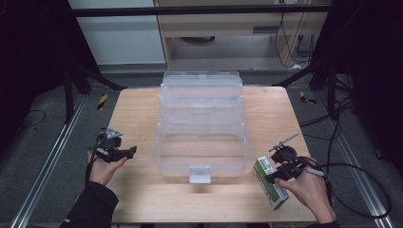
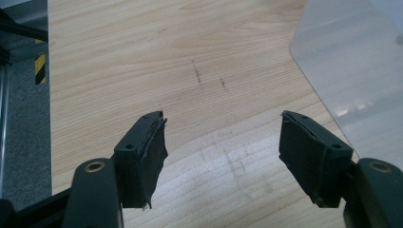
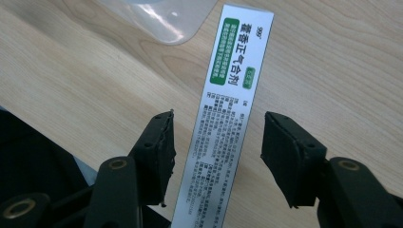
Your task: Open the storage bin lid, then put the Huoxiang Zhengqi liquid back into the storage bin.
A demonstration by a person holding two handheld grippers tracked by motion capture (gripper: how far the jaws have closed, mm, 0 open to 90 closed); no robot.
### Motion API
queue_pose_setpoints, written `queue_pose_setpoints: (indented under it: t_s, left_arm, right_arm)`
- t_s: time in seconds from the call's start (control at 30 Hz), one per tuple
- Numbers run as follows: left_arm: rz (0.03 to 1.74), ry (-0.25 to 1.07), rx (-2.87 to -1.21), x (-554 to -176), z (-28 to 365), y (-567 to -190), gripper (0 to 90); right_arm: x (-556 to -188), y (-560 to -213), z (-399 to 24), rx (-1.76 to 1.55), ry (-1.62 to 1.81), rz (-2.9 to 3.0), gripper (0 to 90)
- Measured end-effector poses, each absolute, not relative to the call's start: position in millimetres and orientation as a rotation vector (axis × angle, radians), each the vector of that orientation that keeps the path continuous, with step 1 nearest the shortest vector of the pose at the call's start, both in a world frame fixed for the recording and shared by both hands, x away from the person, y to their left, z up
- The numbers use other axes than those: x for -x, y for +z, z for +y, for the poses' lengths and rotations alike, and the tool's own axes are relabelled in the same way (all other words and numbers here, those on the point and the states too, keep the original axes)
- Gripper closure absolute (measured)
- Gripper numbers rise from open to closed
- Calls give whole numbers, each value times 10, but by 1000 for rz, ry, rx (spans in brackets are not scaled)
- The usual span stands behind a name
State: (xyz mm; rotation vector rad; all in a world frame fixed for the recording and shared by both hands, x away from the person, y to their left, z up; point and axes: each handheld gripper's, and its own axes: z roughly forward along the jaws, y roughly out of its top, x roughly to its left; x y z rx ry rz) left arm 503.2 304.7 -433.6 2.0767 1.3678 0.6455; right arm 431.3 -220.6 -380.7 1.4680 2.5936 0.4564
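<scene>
Wooden table (image 1: 142, 190) with clear plastic storage box (image 1: 202, 137) at centre, lid open and leaning back toward far edge, white latch tab at near wall.

Green-and-white carton (image 1: 270, 183) flat on table, just right of box's near right corner, long axis running roughly near-to-far. In right gripper view, carton (image 3: 228, 118) seen on a narrow printed white face with green label near far end; far end close to rounded corner of the clear box (image 3: 161, 19).

Right gripper (image 1: 280, 175) held in right hand (image 1: 311, 190) directly over carton. Pads (image 3: 292, 156) straddling carton on both sides, a visible gap of bare wood left on each side; no contact, nothing pinched.

Left gripper (image 1: 124, 153) held in left hand (image 1: 102, 168) over bare table, left of box and apart from it. In left gripper view, left gripper (image 2: 221, 156) spread wide, wood grain between pads (image 2: 147, 156), nothing held; side of box (image 2: 351, 71) at upper right.
</scene>
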Motion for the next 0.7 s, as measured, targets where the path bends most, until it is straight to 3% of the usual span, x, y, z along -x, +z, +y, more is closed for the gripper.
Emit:
queue_pose_setpoints:
  t_s: [0.7]
  left_arm:
    - [1370,635,-2092,-5040,3047,-4366,314]
  right_arm:
    - [-4394,-3929,-2137,-1483,348,2637,549]
